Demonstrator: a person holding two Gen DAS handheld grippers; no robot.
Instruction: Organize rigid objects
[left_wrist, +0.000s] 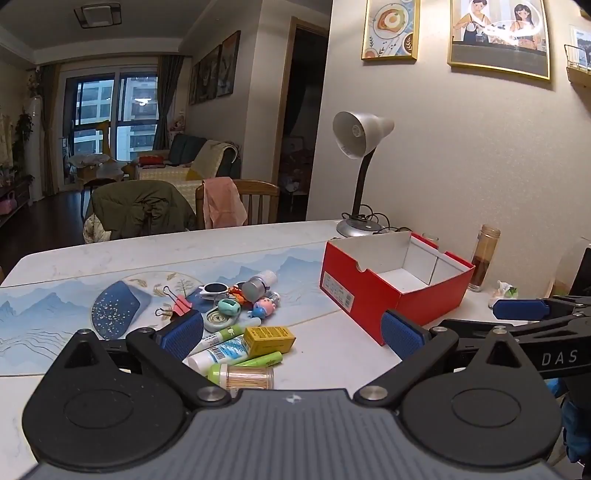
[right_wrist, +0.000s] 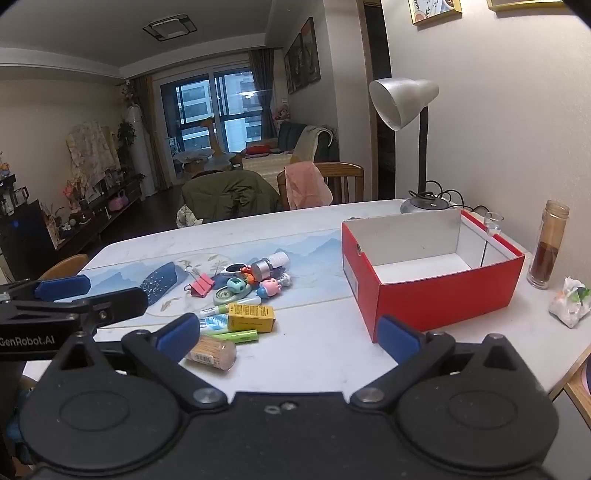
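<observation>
A pile of small objects lies on the table: a yellow box (left_wrist: 269, 339) (right_wrist: 251, 318), a toothpick jar (left_wrist: 245, 376) (right_wrist: 212, 354), a white tube (left_wrist: 218, 352), green sticks (right_wrist: 236, 336), a pink pig toy (left_wrist: 264, 307) (right_wrist: 271, 287), a red binder clip (left_wrist: 181, 304) (right_wrist: 201, 286), a silver-capped bottle (left_wrist: 258, 285) (right_wrist: 267, 265). An open, empty red box (left_wrist: 391, 284) (right_wrist: 432, 273) stands to the right. My left gripper (left_wrist: 291, 334) is open above the pile's near side. My right gripper (right_wrist: 288, 334) is open, between pile and box. Both hold nothing.
A desk lamp (left_wrist: 360, 147) (right_wrist: 406, 103) stands behind the box. A tall jar with brown contents (left_wrist: 484, 258) (right_wrist: 548, 243) and a crumpled wrapper (right_wrist: 569, 301) sit to the right. Chairs (right_wrist: 317, 184) with clothes stand at the far table edge. The table's right edge (right_wrist: 576, 362) is close.
</observation>
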